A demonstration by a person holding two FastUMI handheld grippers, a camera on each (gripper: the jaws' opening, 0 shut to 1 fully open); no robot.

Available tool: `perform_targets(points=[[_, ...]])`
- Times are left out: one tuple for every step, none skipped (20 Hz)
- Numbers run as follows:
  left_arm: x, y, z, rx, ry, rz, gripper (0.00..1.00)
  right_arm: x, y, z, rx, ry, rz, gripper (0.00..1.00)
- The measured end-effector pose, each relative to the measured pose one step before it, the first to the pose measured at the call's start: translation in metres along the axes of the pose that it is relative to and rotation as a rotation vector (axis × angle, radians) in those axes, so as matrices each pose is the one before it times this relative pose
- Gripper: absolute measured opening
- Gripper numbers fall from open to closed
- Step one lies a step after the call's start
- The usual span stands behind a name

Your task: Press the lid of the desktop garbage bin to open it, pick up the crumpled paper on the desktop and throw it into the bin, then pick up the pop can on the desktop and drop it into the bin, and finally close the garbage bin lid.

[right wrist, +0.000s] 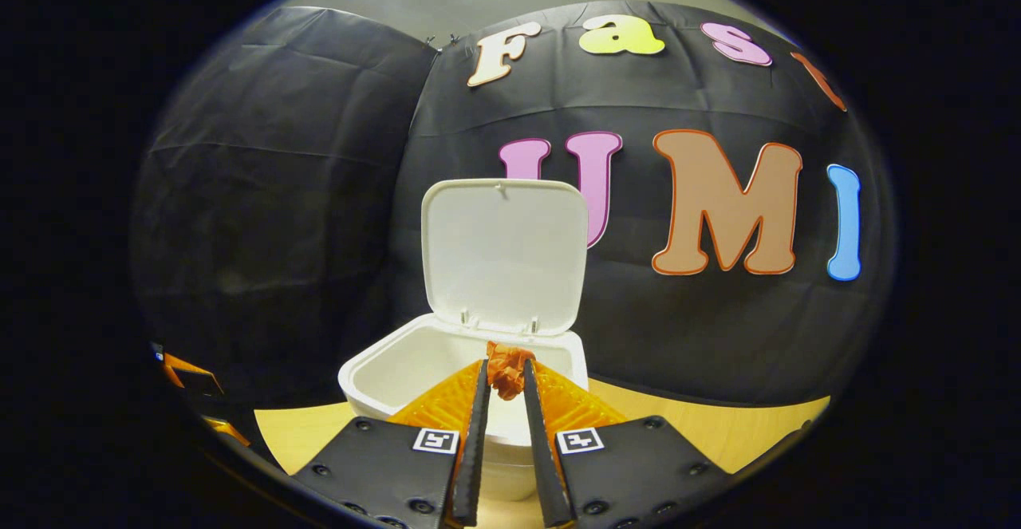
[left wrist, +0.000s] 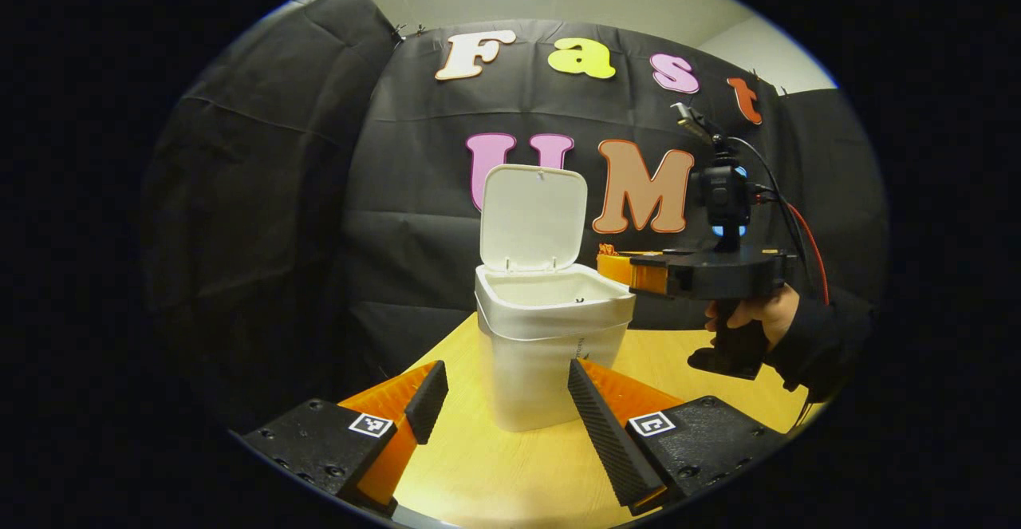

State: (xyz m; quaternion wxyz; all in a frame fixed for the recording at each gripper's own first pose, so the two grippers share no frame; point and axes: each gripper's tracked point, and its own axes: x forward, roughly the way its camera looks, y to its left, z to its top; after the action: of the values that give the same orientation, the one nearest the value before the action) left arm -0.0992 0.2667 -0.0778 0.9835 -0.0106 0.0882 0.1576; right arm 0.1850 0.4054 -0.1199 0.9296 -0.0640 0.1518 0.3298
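Your right claw (right wrist: 504, 385) pinches the crumpled orange paper wad (right wrist: 508, 369) just above the open white plastic bin (right wrist: 415, 365), whose square lid (right wrist: 504, 254) stands upright. Carry it over the middle of the opening before spreading the fingers. Your left claw (left wrist: 502, 401) hangs spread and empty before the bin on the pale wooden tabletop (left wrist: 510, 465).

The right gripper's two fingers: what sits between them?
A crumpled orange paper, pinched in the right gripper above the open bin, in the right gripper view.
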Motion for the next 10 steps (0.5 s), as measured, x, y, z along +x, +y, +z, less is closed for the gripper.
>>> perform_targets(points=[[0.00124,0.00166,-0.00219,0.00011,0.00205,0.00092,0.91,0.0029,0.00069,-0.00227,-0.00431,0.00791,-0.0075,0.34],[0.00166,0.0,0.00021,-0.0012,0.00173,-0.00188,0.92,0.00195,0.00263,-0.00398,0.0043,0.01212,0.01145,0.34],[0.0005,-0.00047,-0.00105,-0.00123,0.00147,-0.00376,0.91,0.0019,0.00134,-0.00228,0.00743,0.00622,-0.00044,0.5],[0.00138,-0.00161,0.00084,0.00067,0.00012,-0.0036,0.91,-0.00092,0.00004,-0.00012,0.00503,-0.00437,0.00314,0.66],[0.00133,-0.00175,-0.00076,0.00067,-0.00189,-0.00475,0.92,-0.00606,-0.00079,0.00393,0.00163,-0.01318,-0.00162,0.82],[0.00149,-0.0028,0.00076,0.00111,-0.00151,-0.00575,0.92,-0.00079,-0.00251,0.00565,-0.00099,-0.01939,-0.00661,0.98],[0.00097,-0.00365,-0.00037,0.0024,-0.00155,-0.00663,0.92,-0.00379,-0.00351,0.00329,-0.00145,-0.01176,-0.00871,1.0],[0.00227,-0.00398,0.00101,0.00023,0.00019,-0.00665,0.92,-0.00607,-0.00473,0.00309,0.00024,-0.01162,-0.01177,0.97],[0.00103,-0.0057,0.00004,0.0001,-0.00182,-0.01085,0.91,-0.00788,-0.00673,0.00468,0.00157,-0.01295,-0.01419,0.96],[0.00164,-0.00675,0.00179,0.00207,-0.00667,-0.0122,0.91,-0.01067,-0.00772,0.00543,0.00242,-0.02091,-0.01623,0.96]])
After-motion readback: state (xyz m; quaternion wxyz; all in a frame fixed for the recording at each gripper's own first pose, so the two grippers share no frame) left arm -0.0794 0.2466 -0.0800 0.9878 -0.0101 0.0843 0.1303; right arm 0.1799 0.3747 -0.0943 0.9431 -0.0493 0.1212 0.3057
